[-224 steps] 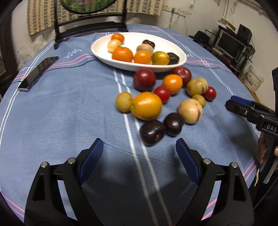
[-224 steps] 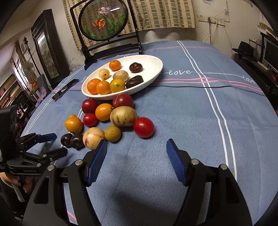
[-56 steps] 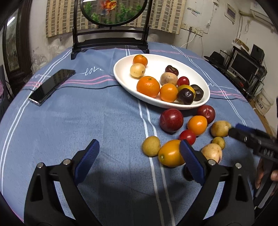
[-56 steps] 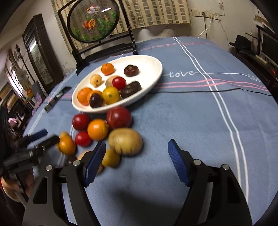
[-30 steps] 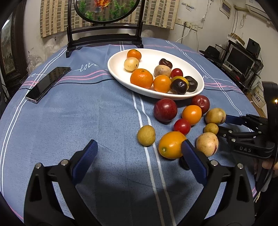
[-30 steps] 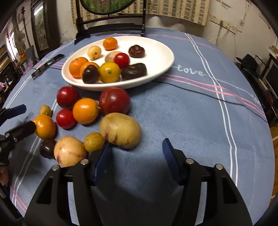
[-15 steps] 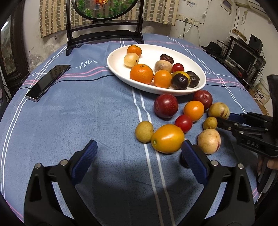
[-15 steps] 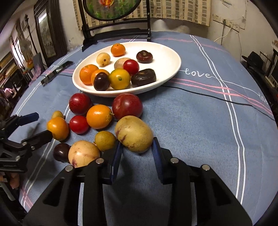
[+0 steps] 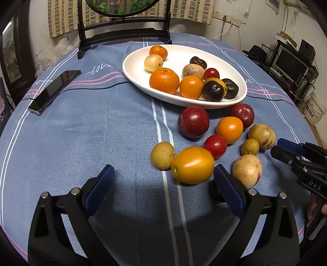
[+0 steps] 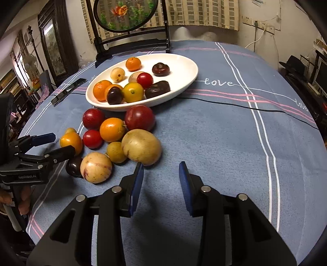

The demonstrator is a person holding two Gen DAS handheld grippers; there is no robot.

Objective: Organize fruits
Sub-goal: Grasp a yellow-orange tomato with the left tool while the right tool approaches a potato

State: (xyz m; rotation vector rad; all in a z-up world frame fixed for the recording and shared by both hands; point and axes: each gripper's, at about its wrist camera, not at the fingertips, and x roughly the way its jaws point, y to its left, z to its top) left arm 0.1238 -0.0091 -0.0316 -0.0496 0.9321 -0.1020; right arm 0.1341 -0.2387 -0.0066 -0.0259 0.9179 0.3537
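A blue striped cloth (image 10: 214,131) covers the surface. At its far edge stands a dark wooden stand (image 10: 130,44) holding a round painted screen (image 10: 125,14). Behind hang checked curtains (image 10: 202,13) on a pale wall (image 10: 263,12). Right, a monitor (image 9: 291,64) on shelving.

Since 7.5 s ago: white bowl (image 10: 184,81) gains a red tomato (image 10: 145,80) and a dark plum (image 10: 114,95); loose pile on table (image 10: 224,143) is two fruits fewer. Right gripper (image 10: 160,174) jaws are narrower than before, empty, just short of the tan melon (image 10: 141,146).
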